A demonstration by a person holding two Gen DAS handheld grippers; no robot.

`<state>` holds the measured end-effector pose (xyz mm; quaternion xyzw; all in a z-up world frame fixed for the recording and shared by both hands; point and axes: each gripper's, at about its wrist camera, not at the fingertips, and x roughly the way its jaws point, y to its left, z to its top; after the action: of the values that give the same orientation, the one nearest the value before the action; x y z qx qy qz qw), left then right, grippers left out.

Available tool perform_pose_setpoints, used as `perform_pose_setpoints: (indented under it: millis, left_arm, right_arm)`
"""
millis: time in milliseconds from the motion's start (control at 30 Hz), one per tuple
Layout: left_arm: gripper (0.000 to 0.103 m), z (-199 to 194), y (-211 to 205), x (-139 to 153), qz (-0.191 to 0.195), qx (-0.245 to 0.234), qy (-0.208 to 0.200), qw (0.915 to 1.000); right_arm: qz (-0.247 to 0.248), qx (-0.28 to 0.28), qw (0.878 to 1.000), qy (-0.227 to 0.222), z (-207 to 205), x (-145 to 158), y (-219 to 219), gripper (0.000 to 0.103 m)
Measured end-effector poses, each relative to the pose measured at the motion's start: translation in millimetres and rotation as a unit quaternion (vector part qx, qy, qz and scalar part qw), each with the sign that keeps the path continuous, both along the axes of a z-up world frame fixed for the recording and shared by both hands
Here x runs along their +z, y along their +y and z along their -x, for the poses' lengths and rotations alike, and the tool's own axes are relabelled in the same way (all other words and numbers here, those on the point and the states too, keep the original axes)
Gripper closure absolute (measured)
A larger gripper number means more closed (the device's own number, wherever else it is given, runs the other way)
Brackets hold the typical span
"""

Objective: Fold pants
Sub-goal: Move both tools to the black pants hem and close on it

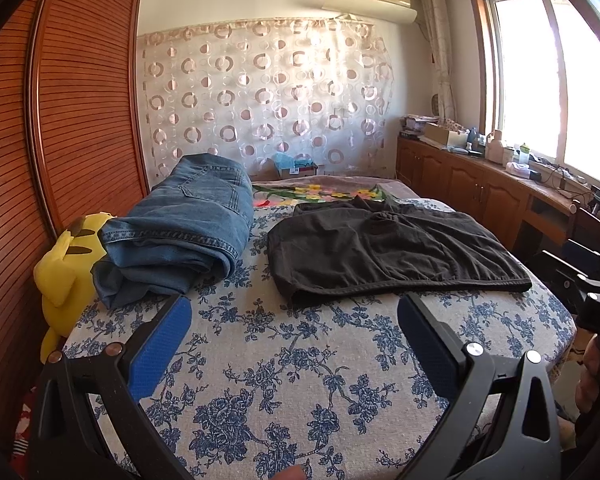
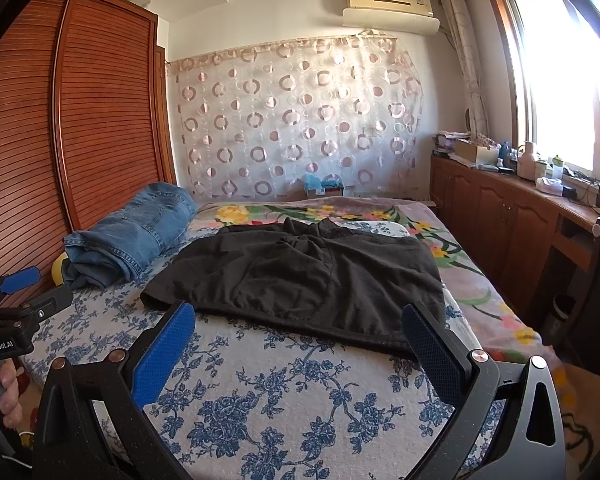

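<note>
Dark grey pants (image 1: 384,250) lie folded flat on the bed, waistband toward me; they also show in the right wrist view (image 2: 312,280). Folded blue jeans (image 1: 180,232) lie to their left, also in the right wrist view (image 2: 132,232). My left gripper (image 1: 294,314) is open and empty, held above the floral sheet in front of both garments. My right gripper (image 2: 300,320) is open and empty, just short of the dark pants' near edge. Its right finger (image 2: 428,344) overlaps the pants' near right corner in the image.
The bed has a blue floral sheet (image 1: 260,380). A yellow plush toy (image 1: 66,276) sits at the bed's left edge by the wooden wardrobe (image 1: 84,92). A wooden cabinet (image 2: 508,216) with bottles runs along the right under the window. A curtain (image 2: 300,120) hangs behind.
</note>
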<state>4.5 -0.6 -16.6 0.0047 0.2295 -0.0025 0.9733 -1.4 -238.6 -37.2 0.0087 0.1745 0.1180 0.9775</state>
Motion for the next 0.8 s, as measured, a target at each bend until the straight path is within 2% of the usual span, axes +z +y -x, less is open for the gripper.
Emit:
perform_pose_setpoints:
  millis: [133, 433, 800]
  left_arm:
    - [0.000, -4, 1, -5, 0.009, -0.014, 0.000, 0.9999]
    - [0.000, -29, -4, -24, -0.008, -0.052, 0.052, 0.9973]
    - [0.000, -53, 0, -41, -0.038, -0.075, 0.086, 0.9927]
  right_arm:
    - [0.001, -0.008, 1.000, 0.002, 0, 0, -6, 0.000]
    - [0.013, -0.020, 1.000, 0.011, -4, -4, -16, 0.000]
    - [0.037, -0.033, 0.998, 0.042, -16, -7, -27, 0.006]
